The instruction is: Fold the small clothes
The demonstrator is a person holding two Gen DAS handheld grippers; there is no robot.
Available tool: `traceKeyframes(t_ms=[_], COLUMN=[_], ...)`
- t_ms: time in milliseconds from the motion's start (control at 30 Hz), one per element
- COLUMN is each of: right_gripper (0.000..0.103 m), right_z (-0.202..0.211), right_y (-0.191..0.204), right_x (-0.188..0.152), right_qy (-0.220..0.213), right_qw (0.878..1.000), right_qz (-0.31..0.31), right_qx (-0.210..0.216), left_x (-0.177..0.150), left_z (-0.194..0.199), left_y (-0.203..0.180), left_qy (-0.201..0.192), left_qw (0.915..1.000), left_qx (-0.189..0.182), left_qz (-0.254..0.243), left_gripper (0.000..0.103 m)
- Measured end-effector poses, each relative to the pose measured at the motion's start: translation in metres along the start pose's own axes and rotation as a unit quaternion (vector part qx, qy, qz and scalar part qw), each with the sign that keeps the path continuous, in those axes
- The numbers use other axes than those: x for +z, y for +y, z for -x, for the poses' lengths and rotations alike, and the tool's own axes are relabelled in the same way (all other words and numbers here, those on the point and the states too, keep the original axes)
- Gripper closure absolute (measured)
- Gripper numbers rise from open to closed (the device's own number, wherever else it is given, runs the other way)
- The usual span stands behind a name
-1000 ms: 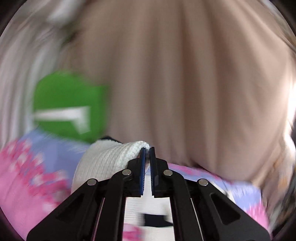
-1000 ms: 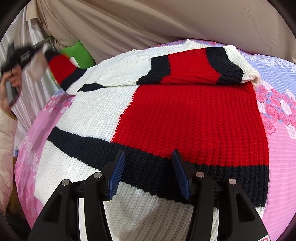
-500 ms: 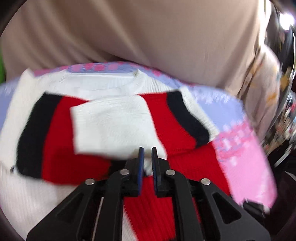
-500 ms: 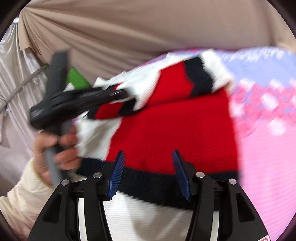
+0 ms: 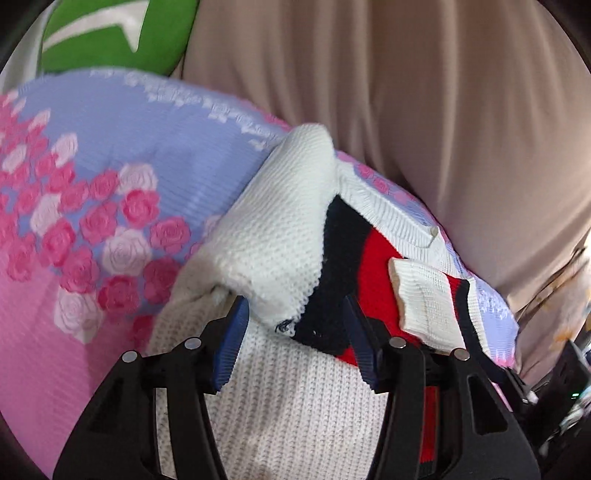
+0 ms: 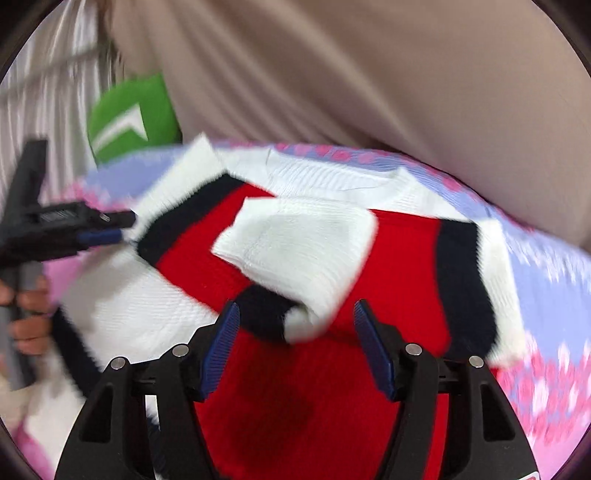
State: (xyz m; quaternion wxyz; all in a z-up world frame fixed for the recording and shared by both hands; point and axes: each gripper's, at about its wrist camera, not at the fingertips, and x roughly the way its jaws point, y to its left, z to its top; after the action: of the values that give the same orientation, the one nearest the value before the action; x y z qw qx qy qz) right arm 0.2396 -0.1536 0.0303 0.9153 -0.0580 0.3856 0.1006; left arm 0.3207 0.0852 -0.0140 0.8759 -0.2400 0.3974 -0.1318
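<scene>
Sleeve-folding step: both sleeves lie across the sweater (image 6: pixel 332 387). The left gripper (image 5: pixel 295 339) is opening off the cloth; the right gripper (image 6: pixel 295 343) widens, empty. Next, I judge, grip the hem at six o'clock.

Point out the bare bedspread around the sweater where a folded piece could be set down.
Free: the floral bedspread left of the sweater, up to the green cushion. A narrower strip shows right of the sweater, below the beige curtain. Crowded: the middle, where both sleeves lie folded across the sweater's chest, with the left gripper and right gripper opening over it.
</scene>
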Motion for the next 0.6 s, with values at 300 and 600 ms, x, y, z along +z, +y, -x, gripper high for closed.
traceKeyframes(t_ms=[300,600], right_gripper=[0.095,0.067], right_z=[0.029,-0.006], right_y=[-0.075,-0.148], right_x=[0.016,-0.045], right_qy=[-0.091,-0.021], right_qw=[0.974,0.935], right_qz=[-0.189,-0.324], right_qx=[0.088,0.144], left_x=[0.010,-0.001], left_z=[-0.020,-0.009], left_y=[0.015,0.022], left_qy=[0.005,-0.002], left_qw=[0.9995,0.9993], left_qx=[0.007,-0.009], left_qz=[0.031,0.035], left_gripper=[0.077,0.078])
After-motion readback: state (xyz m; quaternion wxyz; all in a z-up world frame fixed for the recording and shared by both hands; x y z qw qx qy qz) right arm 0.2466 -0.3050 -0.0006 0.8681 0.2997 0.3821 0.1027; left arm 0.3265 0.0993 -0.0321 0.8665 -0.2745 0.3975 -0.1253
